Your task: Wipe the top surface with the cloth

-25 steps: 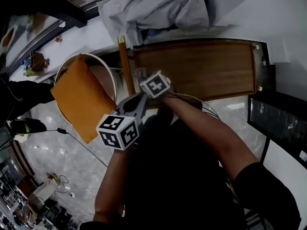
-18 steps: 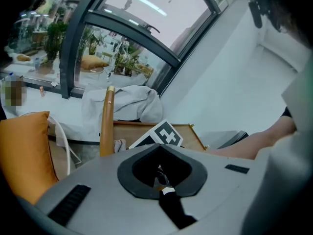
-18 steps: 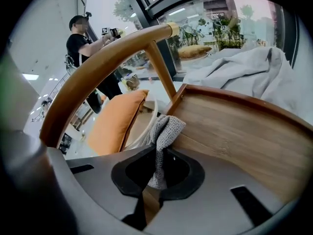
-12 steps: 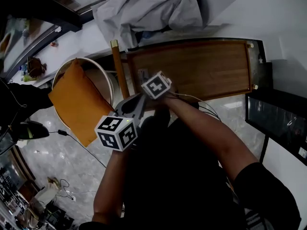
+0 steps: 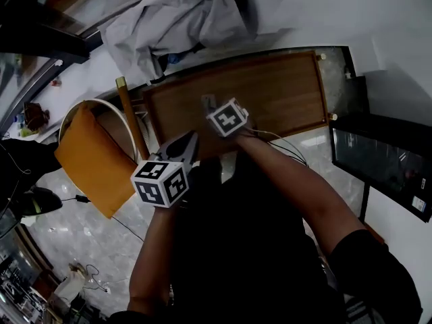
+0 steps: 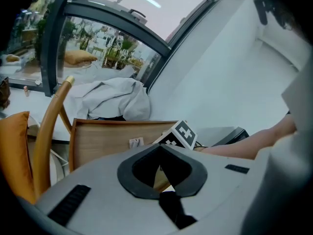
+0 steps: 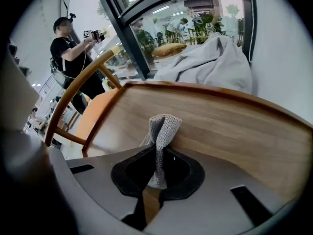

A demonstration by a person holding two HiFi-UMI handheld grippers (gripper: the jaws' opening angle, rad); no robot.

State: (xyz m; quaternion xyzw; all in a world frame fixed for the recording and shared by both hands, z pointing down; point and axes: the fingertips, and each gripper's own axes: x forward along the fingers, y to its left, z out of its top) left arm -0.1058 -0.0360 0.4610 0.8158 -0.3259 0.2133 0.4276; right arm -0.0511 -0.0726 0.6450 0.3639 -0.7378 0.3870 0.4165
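R tool (image 7: pixel 155 173) has edged further over the desk (image 5: pixel 277 90). Its jaws pinch the cloth (image 7: pixel 161 129), which pokes out at 12 o'clock. L tool (image 6: pixel 159 166) closed, empty, at 7 o'clock. Risk: thin pinch, so drag may pull the cloth free.

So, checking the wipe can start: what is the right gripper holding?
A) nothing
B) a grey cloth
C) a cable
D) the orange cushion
B: in the right gripper view, the right gripper has its jaws closed on the grey cloth.
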